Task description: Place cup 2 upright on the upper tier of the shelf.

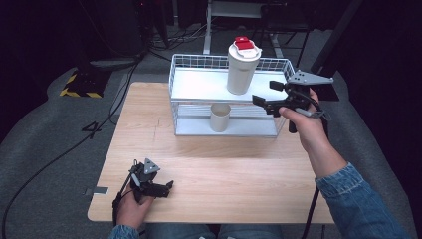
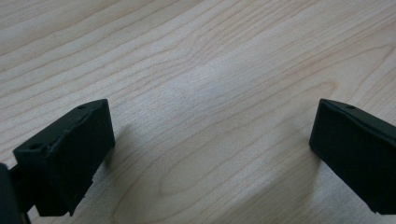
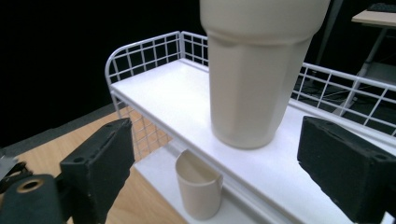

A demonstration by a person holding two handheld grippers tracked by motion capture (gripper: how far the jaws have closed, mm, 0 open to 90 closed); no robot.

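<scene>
A tall cream tumbler [image 1: 242, 69] [image 3: 257, 74] with a red-and-white lid [image 1: 244, 45] stands upright on the top shelf of a white wire rack [image 1: 199, 85] [image 3: 159, 91]. A small cream cup [image 1: 220, 117] [image 3: 198, 189] sits open on the lower shelf beneath it. My right gripper [image 1: 266, 97] [image 3: 219, 172] is held just right of the tumbler, open, jaws pointing at it with a gap between. My left gripper [image 1: 169, 188] [image 2: 212, 154] rests low on the wooden table [image 1: 199, 169] [image 2: 210, 70] near the front left, open with bare wood between its jaws.
The rack stands at the table's far edge. Cables [image 1: 59, 154] trail over the grey floor at the left, and a yellow-black striped base [image 1: 79, 84] sits beyond the table's far left corner. A desk leg [image 1: 207, 30] rises behind the rack.
</scene>
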